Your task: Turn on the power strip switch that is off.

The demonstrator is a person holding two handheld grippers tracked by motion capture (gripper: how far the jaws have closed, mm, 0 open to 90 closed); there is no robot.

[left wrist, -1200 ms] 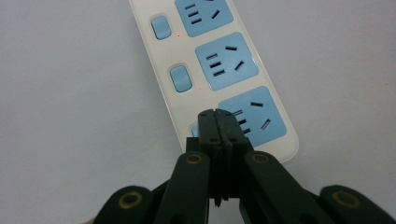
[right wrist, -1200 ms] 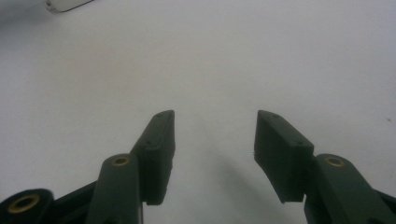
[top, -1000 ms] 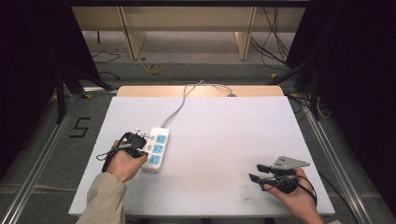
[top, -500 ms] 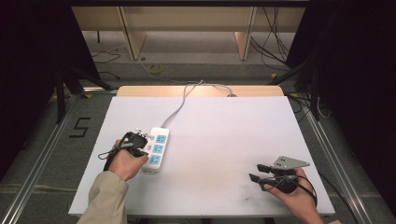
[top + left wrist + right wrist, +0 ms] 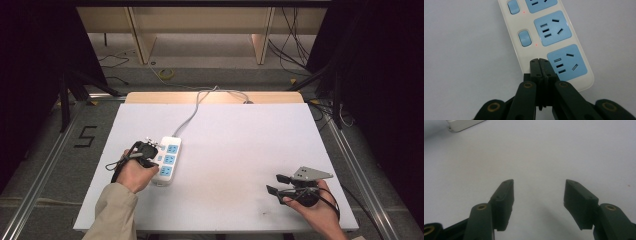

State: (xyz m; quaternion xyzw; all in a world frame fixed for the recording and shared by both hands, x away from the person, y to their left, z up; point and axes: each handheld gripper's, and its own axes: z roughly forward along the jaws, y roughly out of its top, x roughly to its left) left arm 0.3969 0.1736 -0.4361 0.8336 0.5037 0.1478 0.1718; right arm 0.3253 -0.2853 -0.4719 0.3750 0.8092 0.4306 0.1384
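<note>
A white table (image 5: 240,150) is filling the middle of the high view, and grey floor (image 5: 45,165) is lying around it. On the floor at the left of the frame, a black mark reading "5" (image 5: 85,136) is showing.

One white power strip (image 5: 166,161) is lying on the table, left of centre, and its grey cable (image 5: 192,112) is running toward the top edge of the table. In the high view three blue sockets are showing on the strip. In the left gripper view three blue sockets (image 5: 552,31) are also showing, the top one cut by the frame, with two blue switches (image 5: 524,38) beside them and two small red lights (image 5: 536,45). No brand is readable on the strip.

The left gripper (image 5: 539,61) is sitting at the lower middle of its view with both jaws pressed together, holding nothing, and the tips are resting over the strip beside the nearest socket. The right gripper (image 5: 538,192) is standing with jaws wide apart, empty, above bare table. In the high view it (image 5: 276,183) is at the lower right, well apart from the strip.
</note>
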